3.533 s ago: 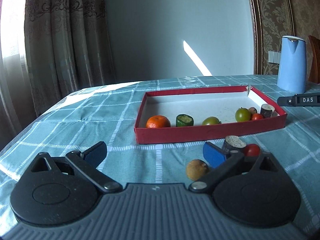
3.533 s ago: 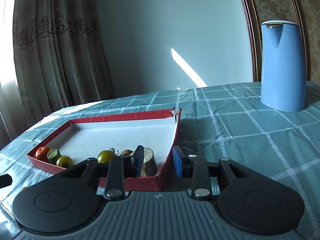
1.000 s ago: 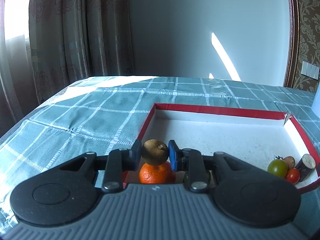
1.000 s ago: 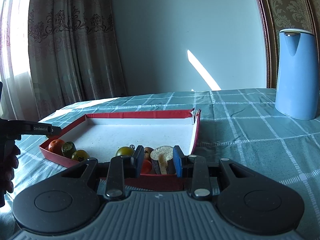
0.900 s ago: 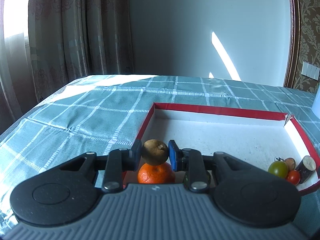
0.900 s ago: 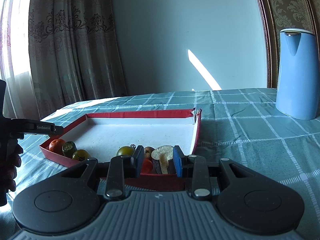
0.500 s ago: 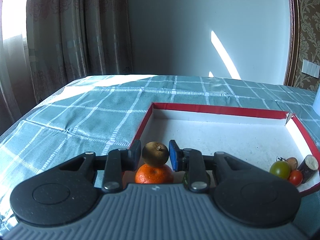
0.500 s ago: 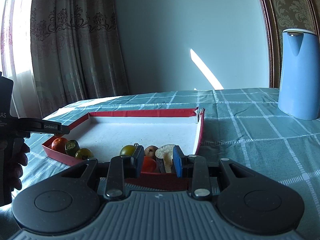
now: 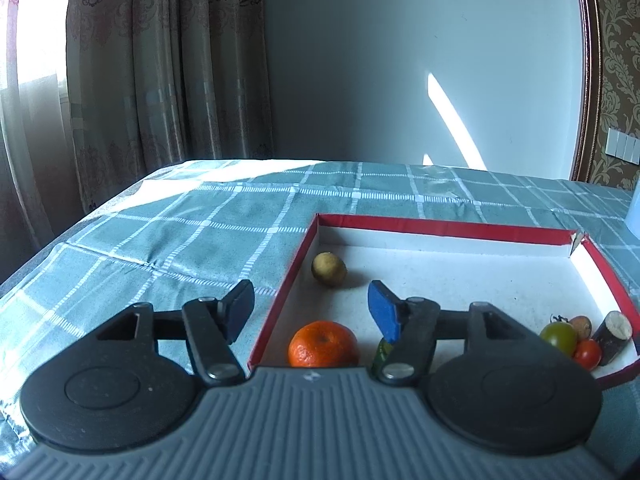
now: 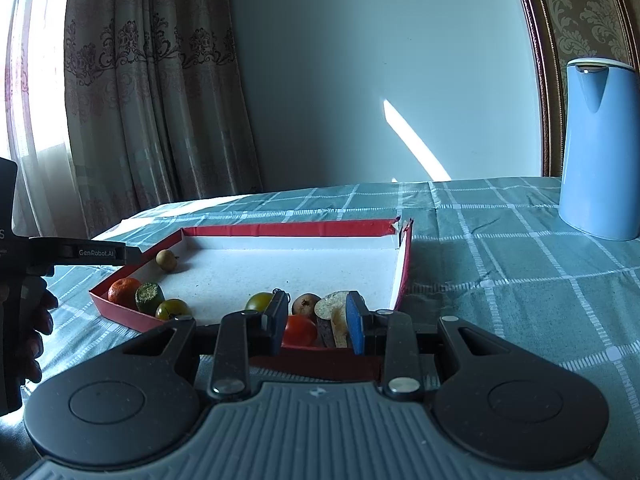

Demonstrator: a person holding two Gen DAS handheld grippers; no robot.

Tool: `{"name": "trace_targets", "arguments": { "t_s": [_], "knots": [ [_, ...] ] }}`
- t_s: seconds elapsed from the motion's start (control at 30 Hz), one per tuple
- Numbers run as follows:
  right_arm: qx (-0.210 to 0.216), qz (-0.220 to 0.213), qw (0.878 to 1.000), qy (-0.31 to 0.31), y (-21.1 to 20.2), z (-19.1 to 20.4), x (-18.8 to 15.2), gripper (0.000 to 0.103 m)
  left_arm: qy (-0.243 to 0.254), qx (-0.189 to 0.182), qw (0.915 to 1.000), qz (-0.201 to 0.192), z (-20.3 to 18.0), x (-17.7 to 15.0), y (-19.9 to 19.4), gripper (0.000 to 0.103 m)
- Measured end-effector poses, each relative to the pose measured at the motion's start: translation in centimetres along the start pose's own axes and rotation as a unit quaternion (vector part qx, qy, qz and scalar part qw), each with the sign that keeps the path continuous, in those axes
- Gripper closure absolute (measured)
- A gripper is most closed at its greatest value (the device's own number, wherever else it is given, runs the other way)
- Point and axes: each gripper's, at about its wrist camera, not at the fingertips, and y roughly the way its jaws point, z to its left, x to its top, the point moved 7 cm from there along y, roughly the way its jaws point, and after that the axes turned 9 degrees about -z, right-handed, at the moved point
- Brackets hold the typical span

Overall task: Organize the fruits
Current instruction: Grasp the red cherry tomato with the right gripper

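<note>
A red-walled tray (image 9: 440, 229) with a white floor lies on the checked tablecloth. A brown round fruit (image 9: 329, 269) rests on the tray floor near its left wall; it also shows in the right wrist view (image 10: 166, 260). My left gripper (image 9: 311, 313) is open and empty above the tray's front left corner, over an orange (image 9: 323, 344). My right gripper (image 10: 316, 322) stands partly open with nothing gripped, at the tray's front right corner (image 10: 404, 276), before a red tomato (image 10: 299, 330) and a cut brown piece (image 10: 332, 318).
A green tomato (image 9: 558, 337), a red tomato (image 9: 587, 354) and a cut log-like piece (image 9: 612, 336) sit in the tray's right corner. A green cut piece (image 10: 149, 297) and another green tomato (image 10: 172, 309) lie beside the orange. A blue kettle (image 10: 600, 148) stands far right.
My left gripper has opened and let go of the brown fruit, which now lies on the tray floor further in. The right gripper has barely moved.
</note>
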Motion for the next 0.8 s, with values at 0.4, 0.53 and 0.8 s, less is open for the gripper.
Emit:
{"name": "trace_targets", "arguments": {
  "t_s": [0.4,0.53,0.8],
  "knots": [
    [0.165,0.077,0.98,-0.083,-1.7,7.5,-2.9,0.072,-0.003,0.022,0.9997,0.008,6.0,-4.5,-6.1,0.0],
    [0.164,0.1,0.975,-0.108,-1.4,8.8,-3.7,0.072,-0.022,0.018,0.9992,0.027,6.8,-5.4,-5.5,0.0],
    [0.149,0.126,0.973,-0.119,-0.7,8.6,-4.6,0.072,-0.035,0.011,0.9989,0.03,7.1,-5.6,-5.5,0.0]
  ]
}}
